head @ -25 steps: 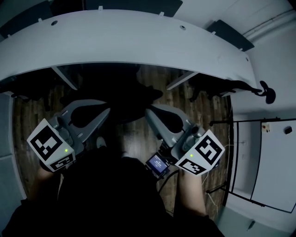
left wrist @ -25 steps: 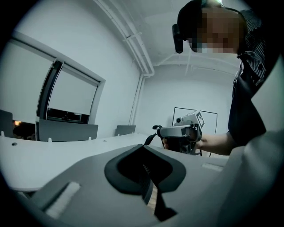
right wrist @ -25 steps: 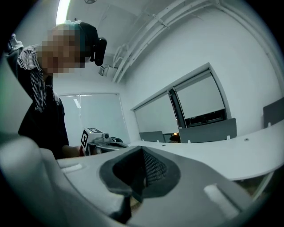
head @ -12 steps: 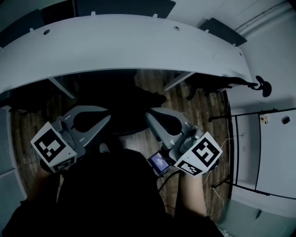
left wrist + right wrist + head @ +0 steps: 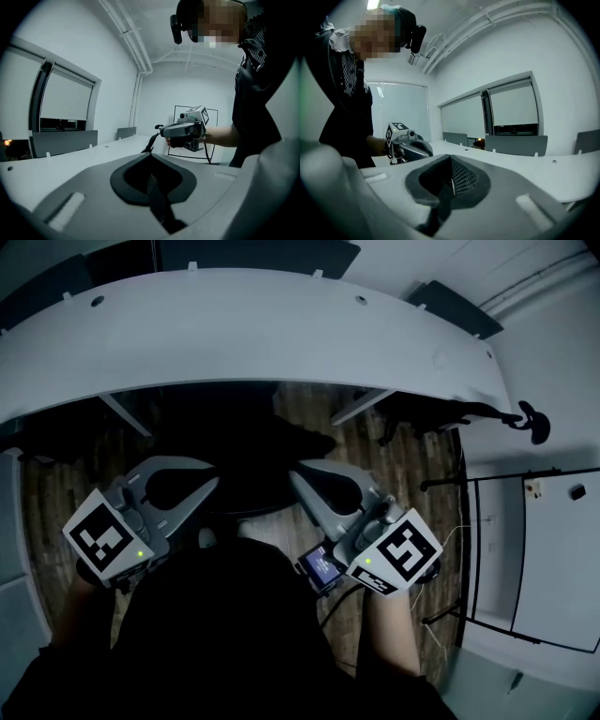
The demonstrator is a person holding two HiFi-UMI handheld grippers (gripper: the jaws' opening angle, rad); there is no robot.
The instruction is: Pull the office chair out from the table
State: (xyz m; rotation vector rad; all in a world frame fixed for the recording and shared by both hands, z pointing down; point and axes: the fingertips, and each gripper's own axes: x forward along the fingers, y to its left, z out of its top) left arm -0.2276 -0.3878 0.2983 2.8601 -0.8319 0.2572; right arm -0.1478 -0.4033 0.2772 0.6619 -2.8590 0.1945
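Held low in the frame, the left tongs (image 5: 212,484) and right tongs (image 5: 296,478) are both closed on nothing, tips angled inward toward the dark office chair (image 5: 246,442) tucked under the desk (image 5: 281,324) at centre.

Grey left claw (image 5: 214,484), grey right claw (image 5: 298,476), black-and-white marker cubes (image 5: 105,540), dark top (image 5: 225,634)

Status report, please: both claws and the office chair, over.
Left claw shut, empty. Right claw shut, empty. Office chair dark, partly under the table, between the claws, not gripped. Pull path hidden by the person's body.
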